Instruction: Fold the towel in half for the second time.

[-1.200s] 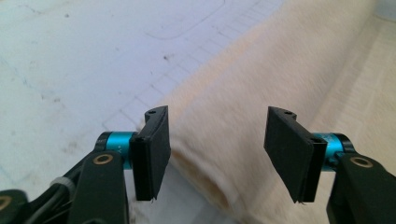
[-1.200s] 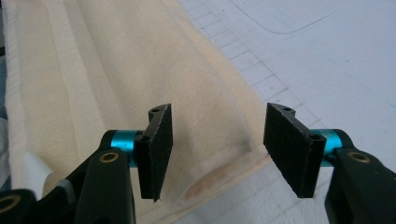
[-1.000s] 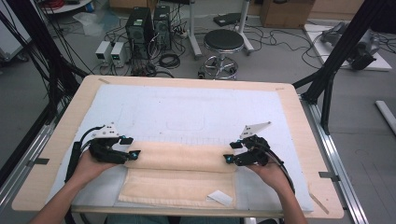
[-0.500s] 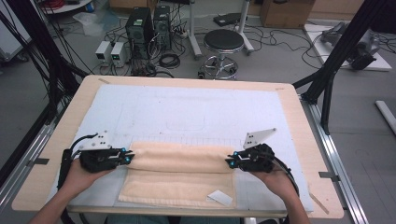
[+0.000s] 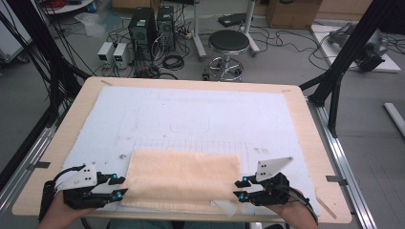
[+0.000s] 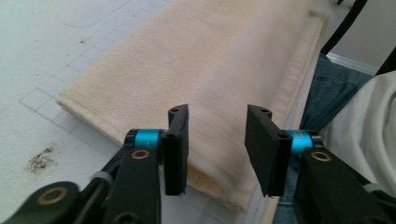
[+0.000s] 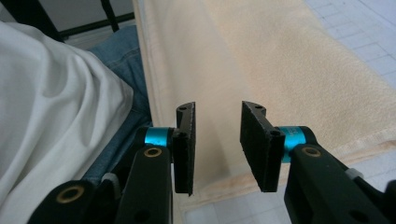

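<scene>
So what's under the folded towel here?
The towel lies on the white gridded mat, whose grid lines run under its far edge; the mat rests on the wooden table. A white tab pokes out at its near right corner. Whatever else it covers is hidden.

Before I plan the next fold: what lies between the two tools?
In the high view the folded beige towel spans the stretch between the left tool and the right tool; both stand open at its short ends, gripping nothing.
</scene>
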